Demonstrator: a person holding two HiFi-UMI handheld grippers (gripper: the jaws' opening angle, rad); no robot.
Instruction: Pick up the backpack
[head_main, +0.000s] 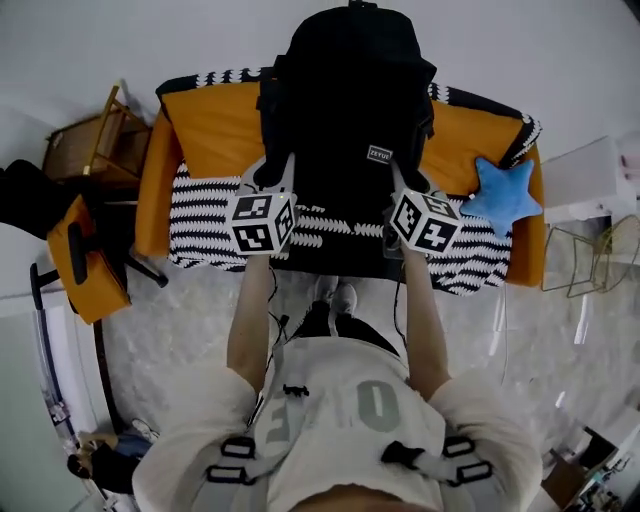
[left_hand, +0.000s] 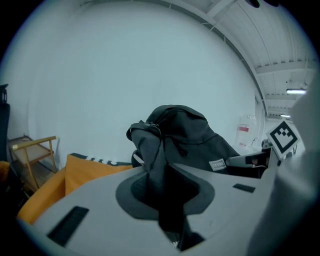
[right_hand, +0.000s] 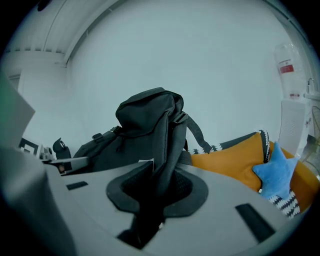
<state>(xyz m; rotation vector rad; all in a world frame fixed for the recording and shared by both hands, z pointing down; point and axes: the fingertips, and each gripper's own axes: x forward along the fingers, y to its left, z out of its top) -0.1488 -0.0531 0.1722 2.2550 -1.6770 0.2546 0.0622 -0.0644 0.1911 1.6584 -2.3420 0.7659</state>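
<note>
Person's left tongs (head_main: 278, 172) and right tongs (head_main: 405, 178) each clamp a strap (left_hand: 152, 155) of black backpack (head_main: 350, 90), upright over orange sofa (head_main: 215, 125).

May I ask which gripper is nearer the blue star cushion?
Right. The right gripper grips the backpack beside the star cushion; the left gripper grips the backpack's opposite side.
</note>
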